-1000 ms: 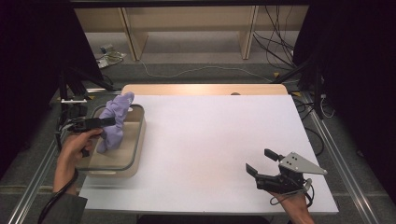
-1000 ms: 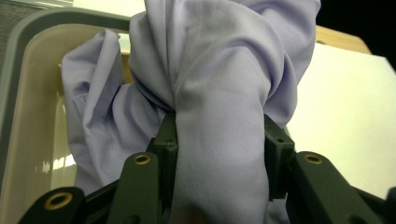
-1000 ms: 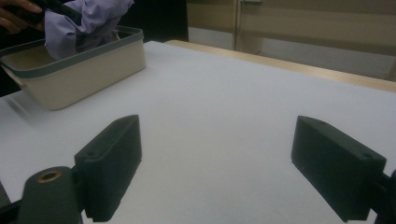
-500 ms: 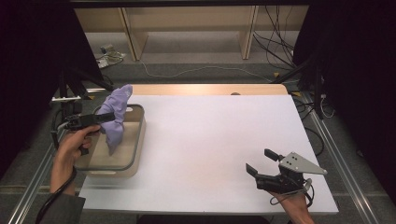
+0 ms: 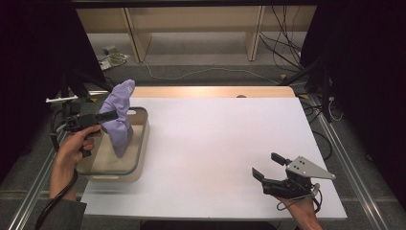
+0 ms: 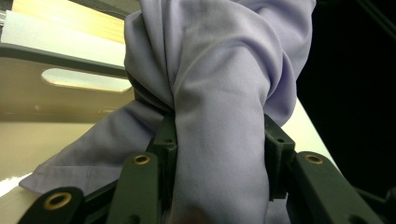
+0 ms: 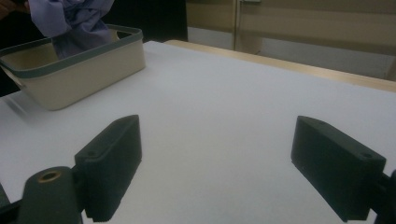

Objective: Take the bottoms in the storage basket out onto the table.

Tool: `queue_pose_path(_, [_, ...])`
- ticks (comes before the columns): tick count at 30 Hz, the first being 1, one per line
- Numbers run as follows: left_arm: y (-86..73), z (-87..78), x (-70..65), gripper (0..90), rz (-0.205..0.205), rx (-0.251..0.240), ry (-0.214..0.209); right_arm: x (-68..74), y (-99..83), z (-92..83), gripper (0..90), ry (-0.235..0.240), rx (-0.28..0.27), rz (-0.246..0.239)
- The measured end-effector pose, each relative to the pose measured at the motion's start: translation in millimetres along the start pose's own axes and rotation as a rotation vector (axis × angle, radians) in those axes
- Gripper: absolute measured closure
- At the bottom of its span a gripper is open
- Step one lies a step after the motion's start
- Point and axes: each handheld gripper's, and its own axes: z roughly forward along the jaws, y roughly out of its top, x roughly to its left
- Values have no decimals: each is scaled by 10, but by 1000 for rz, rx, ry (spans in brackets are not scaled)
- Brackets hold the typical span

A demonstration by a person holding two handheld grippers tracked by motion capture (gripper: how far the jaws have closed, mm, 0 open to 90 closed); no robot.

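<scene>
A lilac cloth [image 5: 118, 116] hangs bunched above a beige bin [image 5: 136, 165] at the table's left side. My left gripper [image 5: 114, 115] is shut on the cloth and holds it up, with its lower end still inside the bin. In the left gripper view the cloth [image 6: 219, 116] bulges between the two black jaws. My right gripper [image 5: 268, 166] stands open low over the white table near its front right corner, nothing between its jaws. In the right gripper view [image 7: 217, 154] the bin [image 7: 74, 60] and the cloth [image 7: 74, 21] show at the far left.
The white tabletop [image 5: 215, 143] spreads between the bin and the right gripper. A wooden strip [image 5: 206, 92] runs along the table's far edge. Cables lie on the floor [image 5: 201, 72] beyond, and metal rails flank both table sides.
My left gripper has lifted the lilac cloth higher out of the bin and drawn it slightly right. The right gripper has stayed still.
</scene>
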Motion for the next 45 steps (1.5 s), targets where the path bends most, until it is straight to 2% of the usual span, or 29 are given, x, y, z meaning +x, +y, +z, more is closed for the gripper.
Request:
queue_pose_path(7, [21, -27, -46, 587, -4, -18, -33, 0, 1, 0, 172, -1, -3, 2])
queue_pose_path(14, [42, -40, -125, 587, 13, -25, -63, 4, -1, 3, 172, 1, 0, -1])
queue_pose_path(20, [54, -49, -172, 587, 1, -40, -113, 2, -1, 2, 172, 1, 0, 0])
queue_pose_path(39, [73, -32, -379, 587, 1, -64, -213, 3, 0, 0, 174, 1, 0, -2])
queue_pose_path(45, [78, -36, -429, 587, -10, -75, -264, 4, 0, 0, 174, 1, 0, -1])
